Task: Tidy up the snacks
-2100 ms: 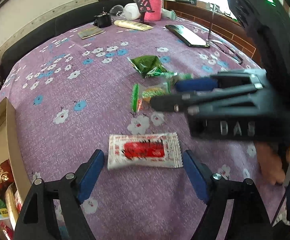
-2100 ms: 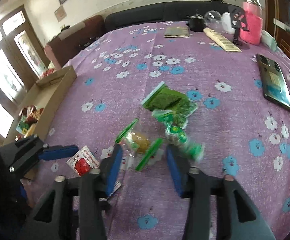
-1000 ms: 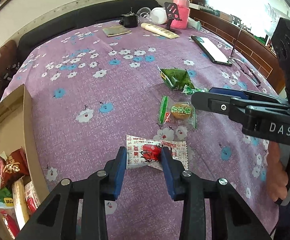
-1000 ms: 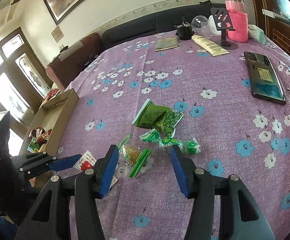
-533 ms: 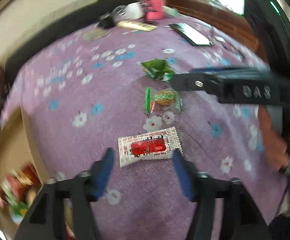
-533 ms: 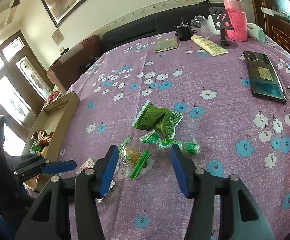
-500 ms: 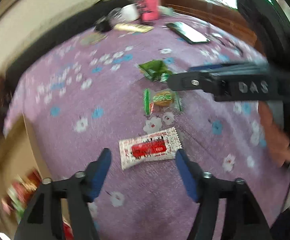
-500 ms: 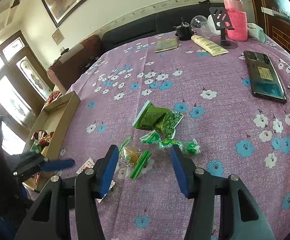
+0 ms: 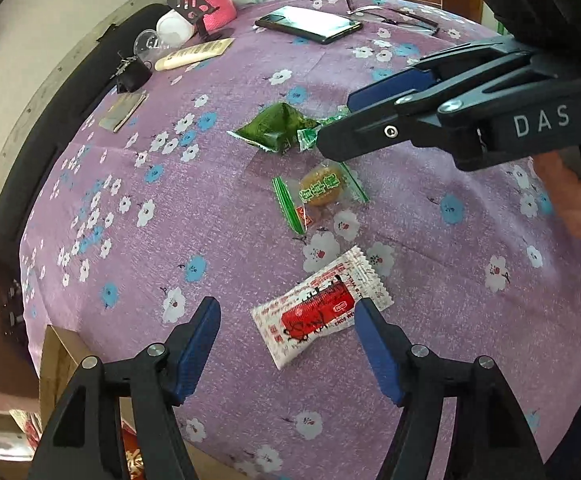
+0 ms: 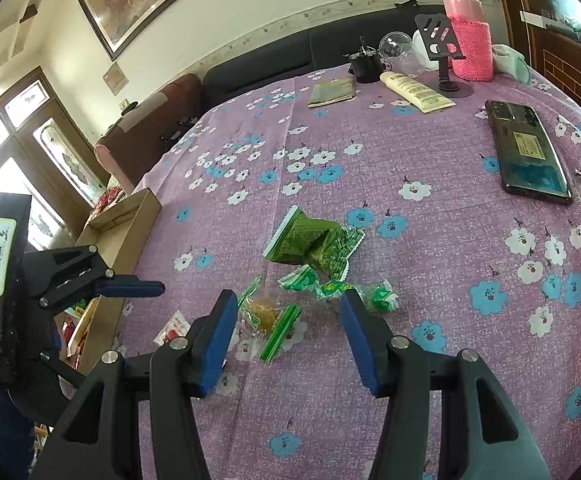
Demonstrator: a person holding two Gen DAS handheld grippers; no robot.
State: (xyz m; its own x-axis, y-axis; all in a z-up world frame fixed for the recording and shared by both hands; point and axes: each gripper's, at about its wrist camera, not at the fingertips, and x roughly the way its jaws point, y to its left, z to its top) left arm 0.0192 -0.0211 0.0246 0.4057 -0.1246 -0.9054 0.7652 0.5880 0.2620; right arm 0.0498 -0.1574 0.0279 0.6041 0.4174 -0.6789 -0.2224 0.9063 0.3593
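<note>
A white packet with a red label lies flat on the purple flowered cloth. My left gripper stands open over it, one blue pad on each side, and the right-hand pad is close to the packet's end. In the right wrist view my right gripper is open, its fingers either side of a clear packet with green stripes and a yellow cake that lies on the cloth. Just beyond are a dark green packet and small green candies. The same cake packet shows under the right gripper.
An open cardboard box with snack packets stands at the table's left edge. At the far side are a phone, a pink bottle, a cream tube and a phone stand. A person's hand holds the right gripper.
My left gripper, shut on the red and white packet a second ago, has opened and rolled; the packet now lies free on the cloth. The right gripper has kept still.
</note>
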